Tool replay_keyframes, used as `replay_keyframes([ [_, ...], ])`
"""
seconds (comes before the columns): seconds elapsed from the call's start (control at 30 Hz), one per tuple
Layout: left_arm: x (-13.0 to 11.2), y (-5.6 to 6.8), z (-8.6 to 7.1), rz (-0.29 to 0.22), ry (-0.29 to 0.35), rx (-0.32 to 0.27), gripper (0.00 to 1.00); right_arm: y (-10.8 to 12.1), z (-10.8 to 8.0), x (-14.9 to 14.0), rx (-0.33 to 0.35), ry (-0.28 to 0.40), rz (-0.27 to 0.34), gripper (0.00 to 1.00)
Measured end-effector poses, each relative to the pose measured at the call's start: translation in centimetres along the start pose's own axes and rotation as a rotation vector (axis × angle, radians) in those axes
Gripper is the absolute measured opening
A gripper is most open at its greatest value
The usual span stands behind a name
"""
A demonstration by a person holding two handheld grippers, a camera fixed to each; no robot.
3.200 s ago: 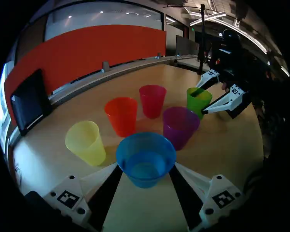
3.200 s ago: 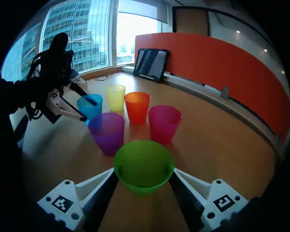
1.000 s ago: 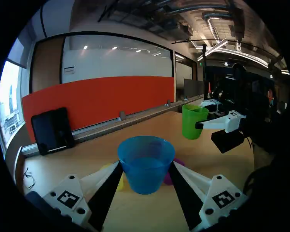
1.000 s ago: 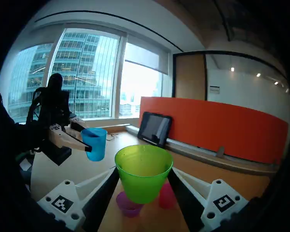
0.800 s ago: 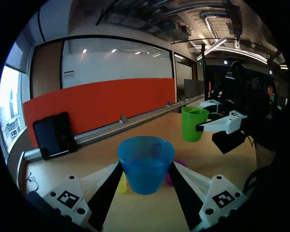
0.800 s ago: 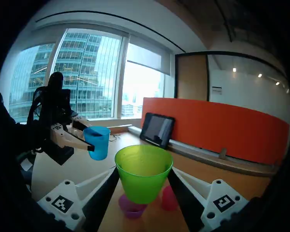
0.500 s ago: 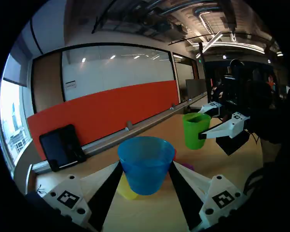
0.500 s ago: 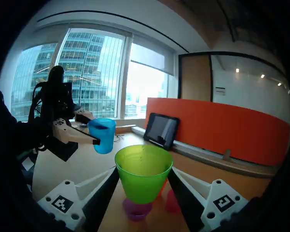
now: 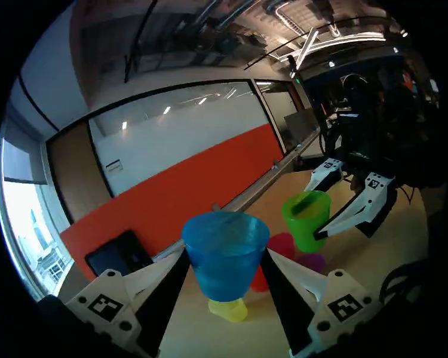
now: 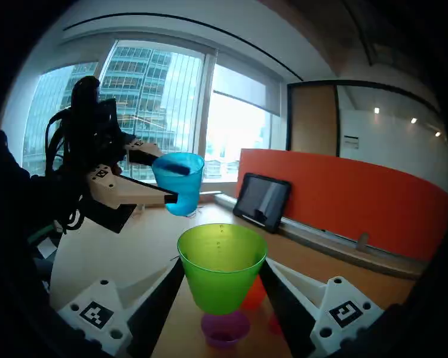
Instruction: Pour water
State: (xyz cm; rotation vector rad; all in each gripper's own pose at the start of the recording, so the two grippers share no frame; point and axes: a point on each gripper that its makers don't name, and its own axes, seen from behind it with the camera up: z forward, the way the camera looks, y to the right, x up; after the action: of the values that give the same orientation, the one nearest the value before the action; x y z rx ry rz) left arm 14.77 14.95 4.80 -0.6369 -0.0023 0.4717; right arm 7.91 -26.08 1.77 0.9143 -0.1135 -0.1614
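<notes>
Blue cup (image 9: 225, 256) is being gripped by the left tool (image 9: 225, 262), green cup (image 10: 222, 271) by the right tool (image 10: 222, 265), both above the surface (image 10: 116, 250). Right gripper view is showing the blue cup higher than the green; left gripper view, a yellow cup (image 9: 228, 309) below.

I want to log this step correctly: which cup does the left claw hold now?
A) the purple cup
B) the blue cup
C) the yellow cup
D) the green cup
B: the blue cup is pressed between both fingers of the left claw, while the right claw holds the green cup.
</notes>
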Motion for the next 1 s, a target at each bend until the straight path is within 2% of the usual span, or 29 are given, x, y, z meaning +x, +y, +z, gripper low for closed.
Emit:
replay_keyframes([
  [0.27,1.8,-0.7,-0.2,0.134,0.024,0.041,0.82,-0.7,0.9,-0.3,0.023,-0.002,0.003,0.89],
  [0.7,3.2,-0.6,0.2,0.275,0.028,0.069,0.82,-2.2,2.1,-0.7,0.06,-0.007,0.002,0.89],
  [1.0,4.4,-1.3,0.4,0.376,0.033,0.097,0.82,-3.2,2.9,-0.8,0.085,-0.008,0.004,0.89],
])
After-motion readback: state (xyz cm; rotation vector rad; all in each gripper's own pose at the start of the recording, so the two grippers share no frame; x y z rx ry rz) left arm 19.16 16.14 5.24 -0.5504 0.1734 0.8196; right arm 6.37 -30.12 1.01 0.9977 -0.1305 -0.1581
